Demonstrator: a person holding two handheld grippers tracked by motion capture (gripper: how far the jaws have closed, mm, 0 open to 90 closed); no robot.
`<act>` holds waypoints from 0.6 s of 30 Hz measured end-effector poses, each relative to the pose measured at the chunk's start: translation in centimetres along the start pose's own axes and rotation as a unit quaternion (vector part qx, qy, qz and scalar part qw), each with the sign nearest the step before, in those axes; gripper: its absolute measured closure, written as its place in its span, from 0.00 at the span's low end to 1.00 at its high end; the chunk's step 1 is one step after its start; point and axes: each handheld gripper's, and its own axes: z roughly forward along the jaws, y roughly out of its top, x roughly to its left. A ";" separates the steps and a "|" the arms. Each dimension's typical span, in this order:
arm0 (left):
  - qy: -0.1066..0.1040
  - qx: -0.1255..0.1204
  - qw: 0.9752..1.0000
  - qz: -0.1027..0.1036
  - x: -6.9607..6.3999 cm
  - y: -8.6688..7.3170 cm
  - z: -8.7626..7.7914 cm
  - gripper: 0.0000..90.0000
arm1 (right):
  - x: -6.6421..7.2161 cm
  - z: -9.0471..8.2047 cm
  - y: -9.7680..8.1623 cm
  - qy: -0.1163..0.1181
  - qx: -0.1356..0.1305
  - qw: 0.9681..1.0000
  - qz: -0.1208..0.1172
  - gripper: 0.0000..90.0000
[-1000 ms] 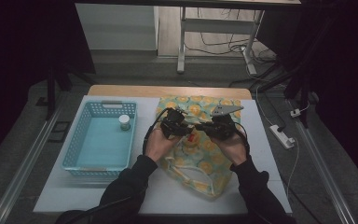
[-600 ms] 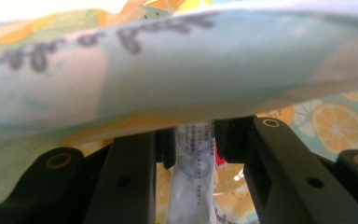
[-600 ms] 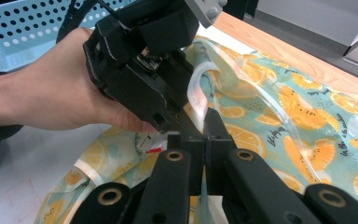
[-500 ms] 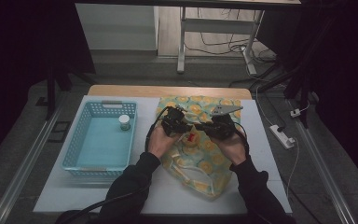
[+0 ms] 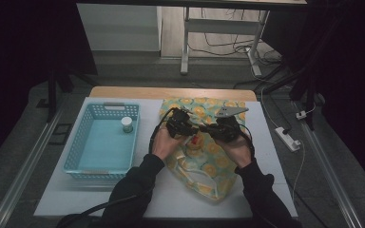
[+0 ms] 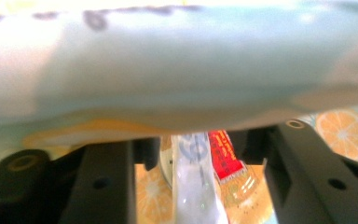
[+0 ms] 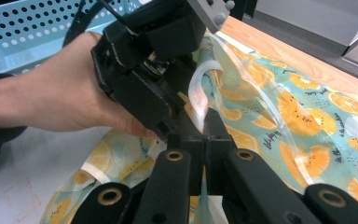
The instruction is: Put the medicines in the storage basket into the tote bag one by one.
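Your left gripper (image 5: 186, 127) has just been easing its jaws apart, with the clear edge strip (image 6: 193, 186) of the orange-print bag (image 5: 218, 178) between them but no longer pinched. Your right gripper (image 7: 206, 140) is clamped tight on that bag's rim. The bag lies mid-table beside the blue basket (image 5: 83, 142), so its mouth looks ready to open.

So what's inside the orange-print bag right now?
Through the mouth of the orange-print plastic bag, the left claw view shows a red printed packet behind a clear plastic strip. The bag's upper wall covers everything deeper.
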 end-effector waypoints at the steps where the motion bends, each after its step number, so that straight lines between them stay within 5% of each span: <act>1: 0.002 0.003 1.000 0.003 -0.1 0.0 -0.1 0.60 | 0.0 0.0 0.0 -0.001 0.000 1.000 0.000 1.00; 13: 0.012 0.029 0.999 0.025 -1.2 -0.2 -1.9 0.39 | 0.1 0.0 0.0 0.000 0.001 1.000 0.000 1.00; 18: -0.004 0.024 0.999 0.028 -1.7 -0.6 -2.9 0.31 | 0.1 -0.1 0.0 0.001 0.001 1.000 0.000 1.00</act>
